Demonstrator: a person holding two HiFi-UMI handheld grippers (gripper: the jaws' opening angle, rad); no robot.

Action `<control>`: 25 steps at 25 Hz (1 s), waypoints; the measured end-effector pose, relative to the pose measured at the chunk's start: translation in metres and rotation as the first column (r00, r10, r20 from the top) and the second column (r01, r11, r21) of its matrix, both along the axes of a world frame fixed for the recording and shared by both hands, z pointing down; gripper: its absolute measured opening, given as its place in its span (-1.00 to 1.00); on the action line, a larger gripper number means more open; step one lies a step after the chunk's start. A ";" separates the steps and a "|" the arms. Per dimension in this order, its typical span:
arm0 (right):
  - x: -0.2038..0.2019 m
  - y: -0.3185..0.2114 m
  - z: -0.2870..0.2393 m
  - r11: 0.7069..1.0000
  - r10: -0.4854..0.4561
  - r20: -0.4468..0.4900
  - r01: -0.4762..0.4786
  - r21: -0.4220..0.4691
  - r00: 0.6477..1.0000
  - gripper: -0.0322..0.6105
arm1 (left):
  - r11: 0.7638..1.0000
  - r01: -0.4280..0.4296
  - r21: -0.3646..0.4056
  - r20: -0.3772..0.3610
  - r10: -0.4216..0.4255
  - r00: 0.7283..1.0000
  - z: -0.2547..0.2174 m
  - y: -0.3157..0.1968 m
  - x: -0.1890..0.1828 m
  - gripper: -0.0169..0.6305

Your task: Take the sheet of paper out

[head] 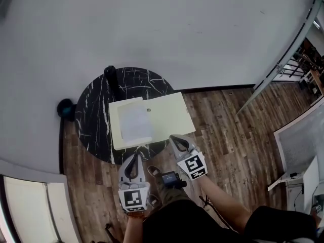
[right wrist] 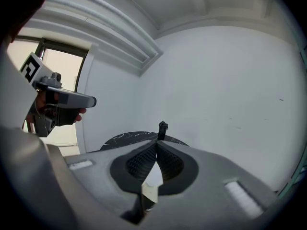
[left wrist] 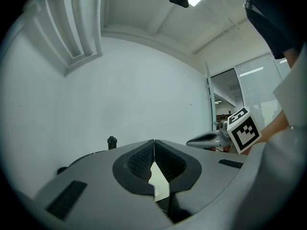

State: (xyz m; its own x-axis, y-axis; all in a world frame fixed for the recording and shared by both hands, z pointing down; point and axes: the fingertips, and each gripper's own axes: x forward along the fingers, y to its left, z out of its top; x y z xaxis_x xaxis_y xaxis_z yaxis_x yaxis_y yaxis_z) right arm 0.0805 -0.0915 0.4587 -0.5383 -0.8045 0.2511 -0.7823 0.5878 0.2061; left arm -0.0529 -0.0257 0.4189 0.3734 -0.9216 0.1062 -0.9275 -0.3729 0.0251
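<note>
A pale yellow folder (head: 169, 113) lies open on a round black marble table (head: 93, 115). A white sheet of paper (head: 134, 123) rests on the folder's left half. My left gripper (head: 132, 158) hovers at the table's near edge, just short of the folder; its jaws are shut and empty (left wrist: 154, 143). My right gripper (head: 175, 138) is over the folder's near right edge, also shut with nothing in it (right wrist: 157, 143). Through the gap below each pair of jaws a bit of the pale folder shows. Each gripper shows in the other's view: the right (left wrist: 206, 139), the left (right wrist: 64, 99).
A small black upright object (head: 110, 73) stands at the table's far edge by the white wall. A dark round thing (head: 65, 108) sits to the table's left. Wood floor surrounds the table, with a glass partition (head: 283, 54) at right and a pale panel (head: 30, 206) at lower left.
</note>
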 end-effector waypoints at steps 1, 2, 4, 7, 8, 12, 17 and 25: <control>-0.003 -0.011 0.002 1.000 -0.018 -0.010 0.018 0.000 1.000 -0.90 | 1.000 0.004 0.001 0.014 -0.004 1.000 0.005 -0.009 -0.004 -0.92; -0.006 -0.023 0.003 0.999 -0.038 -0.020 0.038 0.000 0.999 -0.90 | 1.000 0.008 0.004 0.029 -0.008 1.000 0.010 -0.019 -0.007 -0.92; -0.011 -0.048 0.006 0.997 -0.076 -0.043 0.076 -0.002 0.996 -0.90 | 1.000 0.023 -0.002 0.043 -0.023 0.999 0.010 -0.041 -0.012 -0.92; -0.016 -0.083 0.008 0.992 -0.127 -0.058 0.126 -0.016 0.990 -0.90 | 0.999 0.035 -0.007 0.044 -0.035 0.998 0.005 -0.071 -0.011 -0.92; -0.017 -0.095 0.010 0.990 -0.139 -0.061 0.138 -0.024 0.988 -0.90 | 0.999 0.038 -0.011 0.046 -0.038 0.998 0.005 -0.080 -0.011 -0.92; -0.024 -0.139 0.027 0.977 -0.207 -0.087 0.202 -0.062 0.974 -0.90 | 0.999 0.046 -0.026 0.073 -0.044 0.996 0.011 -0.114 -0.011 -0.92; -0.036 -0.183 0.056 0.947 -0.313 -0.137 0.299 -0.115 0.940 -0.90 | 0.995 0.081 -0.063 0.075 -0.077 0.994 0.019 -0.150 -0.007 -0.92; -0.051 -0.235 0.117 0.861 -0.502 -0.253 0.452 -0.231 0.827 -0.90 | 0.987 0.134 -0.089 0.112 -0.124 0.986 0.038 -0.185 -0.005 -0.92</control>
